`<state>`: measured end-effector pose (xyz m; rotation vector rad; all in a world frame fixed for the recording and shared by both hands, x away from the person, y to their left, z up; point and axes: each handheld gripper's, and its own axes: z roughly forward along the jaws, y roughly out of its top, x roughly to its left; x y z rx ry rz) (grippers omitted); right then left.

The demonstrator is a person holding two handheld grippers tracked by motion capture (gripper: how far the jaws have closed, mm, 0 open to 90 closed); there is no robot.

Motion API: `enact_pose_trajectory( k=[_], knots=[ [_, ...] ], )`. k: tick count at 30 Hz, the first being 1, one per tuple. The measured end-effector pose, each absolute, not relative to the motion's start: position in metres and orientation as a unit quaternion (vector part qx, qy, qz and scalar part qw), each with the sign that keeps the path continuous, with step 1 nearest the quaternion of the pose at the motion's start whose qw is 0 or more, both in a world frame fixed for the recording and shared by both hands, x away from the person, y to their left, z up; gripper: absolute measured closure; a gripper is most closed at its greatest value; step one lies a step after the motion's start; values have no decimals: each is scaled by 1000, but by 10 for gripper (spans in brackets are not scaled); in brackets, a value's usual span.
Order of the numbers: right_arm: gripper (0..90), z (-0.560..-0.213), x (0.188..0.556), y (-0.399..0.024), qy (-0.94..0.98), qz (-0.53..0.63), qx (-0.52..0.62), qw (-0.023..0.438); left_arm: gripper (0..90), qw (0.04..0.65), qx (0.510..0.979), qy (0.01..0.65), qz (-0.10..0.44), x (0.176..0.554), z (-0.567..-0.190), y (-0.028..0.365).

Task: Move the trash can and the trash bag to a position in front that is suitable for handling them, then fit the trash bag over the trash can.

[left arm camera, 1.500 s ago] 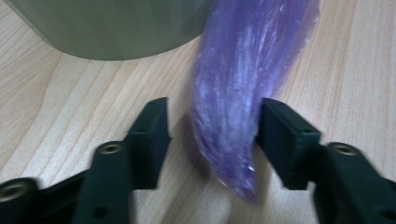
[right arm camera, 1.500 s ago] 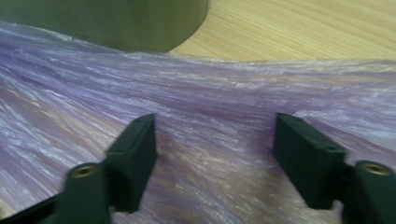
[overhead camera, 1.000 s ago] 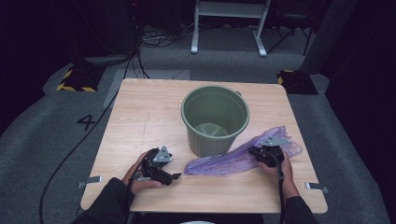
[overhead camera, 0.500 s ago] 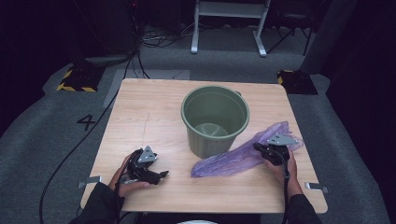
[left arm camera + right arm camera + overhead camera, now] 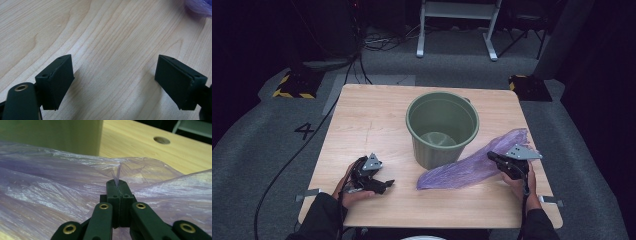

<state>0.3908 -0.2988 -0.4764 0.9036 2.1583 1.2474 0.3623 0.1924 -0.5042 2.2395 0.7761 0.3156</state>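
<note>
A thin purple plastic bag [image 5: 462,172] lies stretched across the wooden table [image 5: 372,115], right of and in front of a green bucket [image 5: 442,127]. My right gripper [image 5: 491,156] is shut on a pinched fold of the purple bag [image 5: 50,195], and in the right gripper view the film sticks up between the closed right gripper [image 5: 117,185] tips. The bucket's wall [image 5: 50,135] stands just behind the bag. My left gripper [image 5: 384,185] rests at the front left, a short way from the bag's near end. In its own view the left gripper [image 5: 115,82] stands open over bare wood, with a corner of the bag [image 5: 200,5] far off.
The bucket stands upright mid-table with nothing visible inside. A round hole [image 5: 161,140] shows in the tabletop beyond the bag. Cables and a number marking [image 5: 305,131] lie on the grey floor to the left; a metal stand [image 5: 457,27] is behind the table.
My right gripper has lifted slightly with the bag, drawing the bag's near end to the right. My left gripper has pulled back a little to the left, away from that end.
</note>
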Motion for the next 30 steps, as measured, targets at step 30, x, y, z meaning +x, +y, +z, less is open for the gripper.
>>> enact_pose_trajectory(
  k=[30],
  knots=[
    [900,-449,378,-286,770,514,280,253,151,367,873,298,121,363,-504,192]
  ],
)
